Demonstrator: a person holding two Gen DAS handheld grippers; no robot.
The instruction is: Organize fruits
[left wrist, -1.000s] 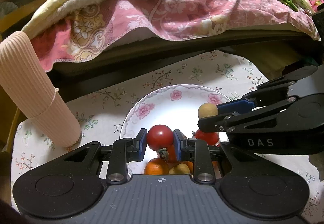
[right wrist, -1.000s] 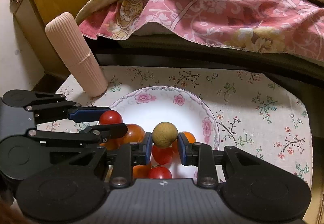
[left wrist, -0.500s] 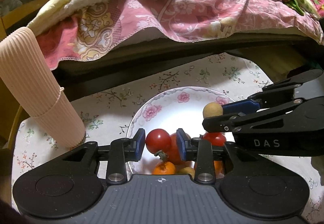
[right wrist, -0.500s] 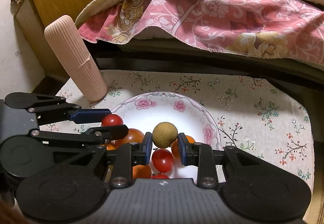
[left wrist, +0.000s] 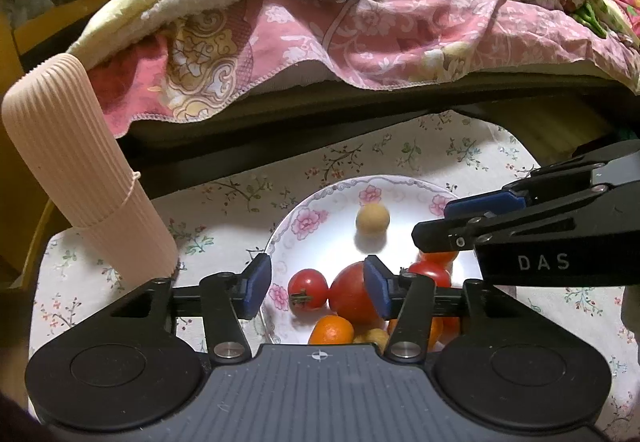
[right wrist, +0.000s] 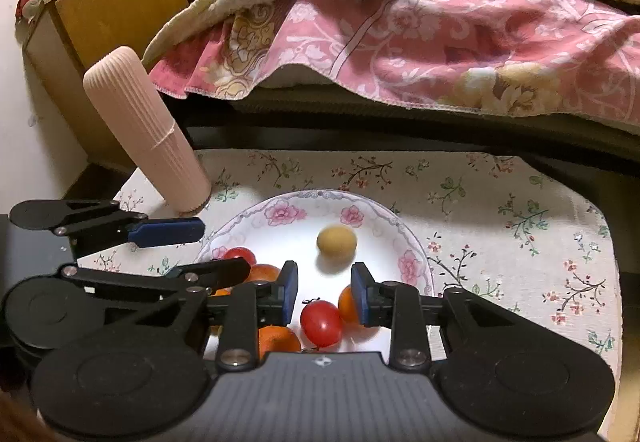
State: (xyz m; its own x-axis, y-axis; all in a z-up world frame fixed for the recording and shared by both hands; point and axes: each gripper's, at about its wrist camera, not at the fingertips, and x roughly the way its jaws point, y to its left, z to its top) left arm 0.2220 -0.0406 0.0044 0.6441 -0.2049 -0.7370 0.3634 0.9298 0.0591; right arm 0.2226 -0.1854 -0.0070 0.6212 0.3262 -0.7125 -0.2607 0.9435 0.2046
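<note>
Everything here hangs around the white round china plate with pink flowers (left wrist: 316, 220), which sits on a desk under a floral cloth (left wrist: 240, 198). Left of the plate stands one tall ribbed pale-pink cylinder (left wrist: 80, 158), tilted and touching nothing. Behind the plate is a bed with a pink patterned blanket (left wrist: 360, 30) drooping over its edge.

The left gripper (left wrist: 316, 282) hangs over the plate's near-left part. Its jaws are opening, and a small red tomato (left wrist: 308, 290) and a bigger red tomato (left wrist: 354, 296) lie loose on the plate between them, not pinched. The right gripper (right wrist: 325, 292) is over the plate's near-right side. Its gap is narrow and it holds nothing. The round tan fruit (right wrist: 336, 244) lies free mid-plate just past its tips.

Count on the plate: three red tomatoes, at least two small oranges (left wrist: 332, 330), and two tan fruits. Both grippers cover part of the pile, so there may be more.
</note>
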